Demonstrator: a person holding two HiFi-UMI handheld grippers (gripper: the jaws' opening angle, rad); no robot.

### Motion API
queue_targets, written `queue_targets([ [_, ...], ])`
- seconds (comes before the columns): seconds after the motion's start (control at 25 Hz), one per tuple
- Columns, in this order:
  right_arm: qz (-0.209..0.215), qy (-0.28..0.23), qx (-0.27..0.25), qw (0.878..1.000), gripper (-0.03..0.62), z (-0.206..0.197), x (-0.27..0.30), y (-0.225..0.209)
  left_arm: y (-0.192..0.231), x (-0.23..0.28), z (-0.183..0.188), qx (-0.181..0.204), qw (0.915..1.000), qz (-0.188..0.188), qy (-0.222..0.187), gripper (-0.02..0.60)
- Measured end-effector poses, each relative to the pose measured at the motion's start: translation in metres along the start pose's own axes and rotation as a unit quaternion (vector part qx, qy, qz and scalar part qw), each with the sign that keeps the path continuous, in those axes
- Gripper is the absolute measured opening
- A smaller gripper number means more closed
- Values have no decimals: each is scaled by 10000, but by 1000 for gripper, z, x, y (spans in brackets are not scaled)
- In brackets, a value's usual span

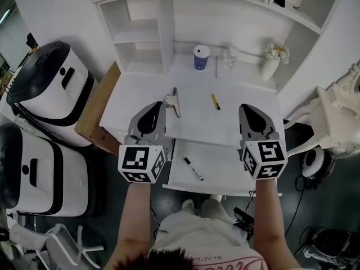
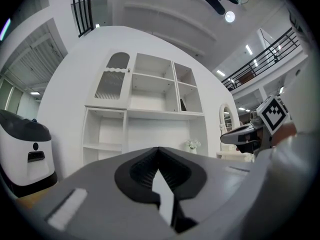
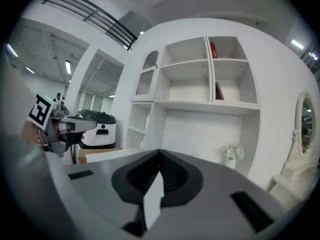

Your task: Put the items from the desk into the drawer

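Observation:
From the head view, a white desk [image 1: 146, 94] has its drawer [image 1: 225, 165] pulled open at the front, and a black marker [image 1: 193, 169] lies inside. On the desk top lie a yellow pen-like item [image 1: 215, 101] and a metal clip [image 1: 175, 101]. A blue-and-white cup [image 1: 201, 57] stands at the back. My left gripper [image 1: 159, 106] hovers over the desk's front left, shut and empty. My right gripper [image 1: 246, 108] hovers over the front right, also shut and empty. In the left gripper view my left gripper [image 2: 159, 149] points level at the shelves, as does my right gripper [image 3: 160, 151] in the right gripper view.
A white vase with flowers [image 1: 272, 59] and a small glass piece [image 1: 230, 54] stand at the desk's back right. White shelves [image 1: 140, 32] rise behind. Two white-and-black machines [image 1: 50, 83] and a cardboard box [image 1: 100, 111] stand at left, a white chair [image 1: 337, 117] at right.

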State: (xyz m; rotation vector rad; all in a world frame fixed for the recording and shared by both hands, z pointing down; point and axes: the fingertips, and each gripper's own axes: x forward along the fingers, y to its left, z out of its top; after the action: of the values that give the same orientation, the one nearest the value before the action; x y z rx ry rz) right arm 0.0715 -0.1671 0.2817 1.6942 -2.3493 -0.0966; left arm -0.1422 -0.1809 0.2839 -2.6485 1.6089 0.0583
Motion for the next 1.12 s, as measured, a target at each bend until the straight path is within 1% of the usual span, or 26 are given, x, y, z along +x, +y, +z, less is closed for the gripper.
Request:
queue_targets([
  [0.16,-126,-65,-44,9999,8,7,5,-12,1,9,-2,16,10000,-43,8,8],
  [0.36,-41,141,-98,9998,8,-4,28,-20,-1,24,-10,7,9999,-80,90,9],
  [0.52,100,540,-178,9983,8,-26,57,-26,-1,38,-24,-59,9997,-43,236,9],
  [0.68,298,995,-150,9945,8,-54,94,-34,3,55,-41,-81,9990,-23,435,9],
  [0.84,499,1507,-38,9873,9,-87,129,-43,9,73,-58,-142,9981,42,601,9],
  [0.96,690,1845,173,9802,11,-113,154,-48,14,87,-67,-182,9974,115,693,9],
  [1.0,740,1965,250,9774,28,-122,161,-49,16,91,-70,-191,9971,137,727,9],
  [1.04,781,2092,314,9742,95,-132,168,-50,18,94,-74,-203,9967,159,764,9],
  [1.12,852,2343,392,9676,103,-152,182,-50,23,101,-83,-239,9959,209,843,9],
])
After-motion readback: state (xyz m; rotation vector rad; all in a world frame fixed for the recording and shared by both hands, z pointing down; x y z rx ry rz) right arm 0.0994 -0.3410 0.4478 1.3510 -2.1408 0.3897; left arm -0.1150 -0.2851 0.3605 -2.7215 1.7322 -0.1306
